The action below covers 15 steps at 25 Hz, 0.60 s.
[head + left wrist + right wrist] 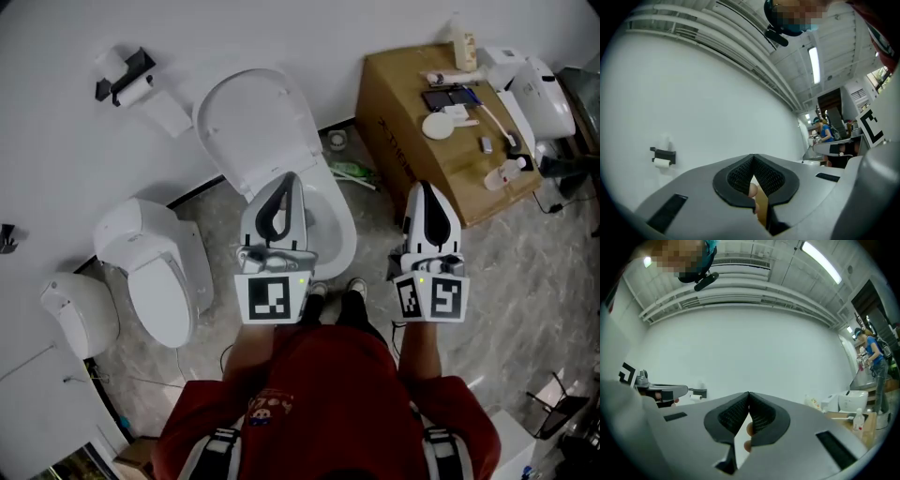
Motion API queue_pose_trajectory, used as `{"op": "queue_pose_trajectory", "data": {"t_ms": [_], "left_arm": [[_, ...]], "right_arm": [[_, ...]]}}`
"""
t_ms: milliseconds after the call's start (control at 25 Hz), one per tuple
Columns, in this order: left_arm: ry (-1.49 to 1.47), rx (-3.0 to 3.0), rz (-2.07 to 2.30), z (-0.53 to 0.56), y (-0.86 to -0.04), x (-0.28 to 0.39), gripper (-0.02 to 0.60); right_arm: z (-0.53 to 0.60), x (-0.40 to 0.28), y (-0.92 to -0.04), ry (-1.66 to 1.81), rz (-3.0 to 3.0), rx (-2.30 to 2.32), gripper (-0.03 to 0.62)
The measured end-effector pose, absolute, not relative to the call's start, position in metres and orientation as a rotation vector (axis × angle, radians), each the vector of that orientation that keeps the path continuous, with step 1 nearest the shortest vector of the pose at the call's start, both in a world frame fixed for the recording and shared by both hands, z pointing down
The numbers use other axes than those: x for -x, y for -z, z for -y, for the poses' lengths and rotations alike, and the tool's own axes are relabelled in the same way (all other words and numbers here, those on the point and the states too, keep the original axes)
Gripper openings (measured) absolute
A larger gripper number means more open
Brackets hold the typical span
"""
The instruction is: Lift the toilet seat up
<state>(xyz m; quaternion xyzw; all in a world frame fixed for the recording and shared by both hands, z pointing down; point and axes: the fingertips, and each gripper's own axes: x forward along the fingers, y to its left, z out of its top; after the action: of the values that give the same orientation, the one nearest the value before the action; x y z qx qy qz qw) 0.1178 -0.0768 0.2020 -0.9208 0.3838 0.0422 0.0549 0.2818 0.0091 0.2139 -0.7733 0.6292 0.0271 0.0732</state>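
The toilet seat [253, 122] is up and leans back toward the white wall, with the open bowl [345, 234] just below it. The left gripper [286, 180] hangs over the bowl with its two jaws pressed together and nothing in them. The right gripper [424, 187] is out to the side, near the cardboard box [412, 122], closed tight and empty too.

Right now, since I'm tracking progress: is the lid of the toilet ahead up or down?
Up. The lid leans back toward the wall, leaving the bowl open beneath it.
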Motion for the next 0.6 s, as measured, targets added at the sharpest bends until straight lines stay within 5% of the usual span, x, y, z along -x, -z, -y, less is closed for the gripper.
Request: {"op": "queue_pose_trajectory", "data": {"t_ms": [600], "left_arm": [[-0.009,2.509,-1.750,0.043,-0.244,-0.050,0.009]], "right_arm": [[0.042,-0.229,-0.263,0.066,-2.361,1.880,0.014]]}}
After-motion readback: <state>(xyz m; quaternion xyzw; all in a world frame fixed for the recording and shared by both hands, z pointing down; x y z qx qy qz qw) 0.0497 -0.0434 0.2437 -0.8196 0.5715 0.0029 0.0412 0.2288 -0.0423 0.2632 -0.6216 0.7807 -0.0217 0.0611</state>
